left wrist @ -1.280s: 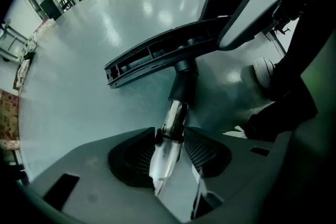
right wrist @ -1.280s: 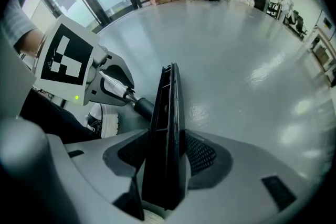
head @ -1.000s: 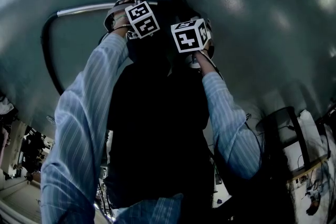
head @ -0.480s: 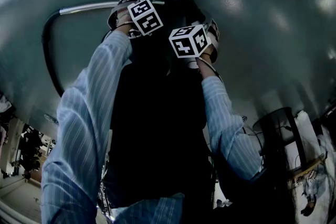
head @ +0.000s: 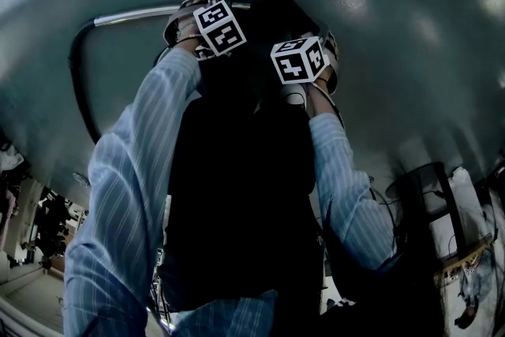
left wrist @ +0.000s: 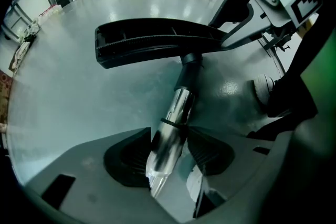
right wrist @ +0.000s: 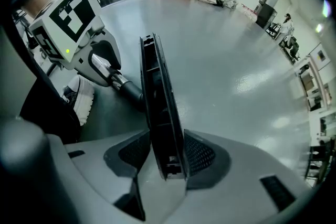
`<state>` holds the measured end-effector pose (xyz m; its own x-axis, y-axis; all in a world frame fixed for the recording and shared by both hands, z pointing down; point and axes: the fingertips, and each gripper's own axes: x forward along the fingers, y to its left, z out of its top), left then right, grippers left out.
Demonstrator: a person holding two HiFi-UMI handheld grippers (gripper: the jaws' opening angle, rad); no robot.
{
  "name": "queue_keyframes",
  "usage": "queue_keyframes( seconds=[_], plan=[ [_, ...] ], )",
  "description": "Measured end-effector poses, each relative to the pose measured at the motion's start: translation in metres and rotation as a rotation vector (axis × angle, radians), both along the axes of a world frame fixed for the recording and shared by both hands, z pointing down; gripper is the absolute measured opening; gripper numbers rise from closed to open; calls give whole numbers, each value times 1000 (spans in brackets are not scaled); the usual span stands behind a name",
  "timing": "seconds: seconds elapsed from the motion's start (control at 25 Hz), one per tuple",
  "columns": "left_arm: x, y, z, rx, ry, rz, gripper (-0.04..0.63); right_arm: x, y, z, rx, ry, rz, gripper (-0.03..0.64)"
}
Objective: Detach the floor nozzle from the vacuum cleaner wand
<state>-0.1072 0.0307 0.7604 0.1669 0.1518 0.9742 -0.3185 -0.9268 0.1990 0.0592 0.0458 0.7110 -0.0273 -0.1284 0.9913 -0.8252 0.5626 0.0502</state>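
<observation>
**Position.** The nozzle [left wrist: 152, 42] lies low by the floor [right wrist: 226, 50], tipped on edge. A black neck [left wrist: 190, 68] joins it to the wand [left wrist: 178, 107]. It is not yet detached. I cannot tell whether it touches the floor.

**Grip state.** The right gripper [right wrist: 167, 152] has the nozzle's near end between its jaws. The jaws are closing, and the pads appear to bear on both faces. The left gripper [left wrist: 169, 153] pinches the chrome wand just near of the neck. I see no gap at either pad.

**Procedure (my judgement).**
1. I complete the right grip before loading the joint.
2. I hold the wand fixed with the left gripper.
3. I pull the nozzle straight along the wand's line, without bending the neck.
4. The chrome looks smooth, so I expect slip and clamp firmly.
5. I see no release catch. If the joint resists, I look for one on the neck.

**View coverage.**
- Only the left gripper view shows the neck and the nozzle's ribbed underside.
- The right gripper view shows the nozzle end-on, which hides most of the joint. It adds a shoe [right wrist: 79, 99] at the left.
- The head view shows neither grip. Only it shows the hose [head: 77, 83] curving away to the left.
</observation>
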Motion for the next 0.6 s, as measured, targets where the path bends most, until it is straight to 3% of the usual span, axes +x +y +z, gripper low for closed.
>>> queue_keyframes(
  seconds=[0.28,0.36,0.48,0.52,0.6],
  plan=[
    [-1,2,-4,0,9,48,198,11,3,2,-36,-25,34,201],
    [-5,3,-3,0,-1,68,198,2,3,0,-18,1,-48,201],
    [-9,8,-2,28,-25,108,198,-27,-11,-1,58,34,-295,206],
    [-4,9,-1,39,-27,123,198,-31,-17,2,69,29,-320,217],
    [8,8,1,52,-25,152,196,-24,-27,11,13,12,-269,231]
  ],
)
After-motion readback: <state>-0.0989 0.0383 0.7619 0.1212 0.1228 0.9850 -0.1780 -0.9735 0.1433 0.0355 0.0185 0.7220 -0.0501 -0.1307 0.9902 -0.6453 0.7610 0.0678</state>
